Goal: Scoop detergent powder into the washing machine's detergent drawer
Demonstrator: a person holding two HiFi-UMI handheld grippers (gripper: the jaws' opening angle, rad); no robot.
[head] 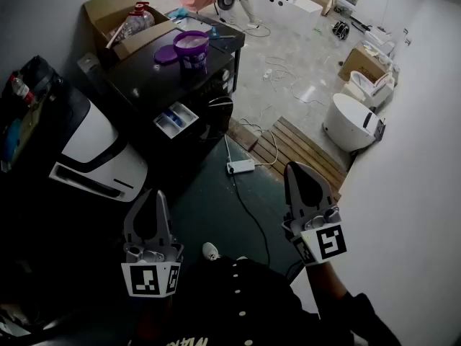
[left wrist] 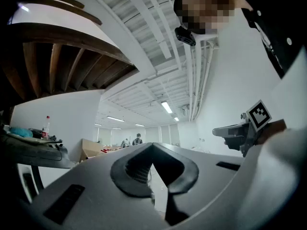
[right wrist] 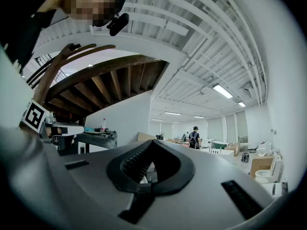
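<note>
The left gripper (head: 155, 195) and right gripper (head: 297, 167), fingers shut and empty, sit well short of the open drawer (head: 176, 119) and tub (head: 191, 49) ahead, the left nearer.

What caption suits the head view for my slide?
Left gripper and right gripper, shut and empty, short of the washing machine; detergent drawer open, purple tub uncapped on top.

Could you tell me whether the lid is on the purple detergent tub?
No, the purple tub stands open, its lid lying beside it on the washing machine.
</note>
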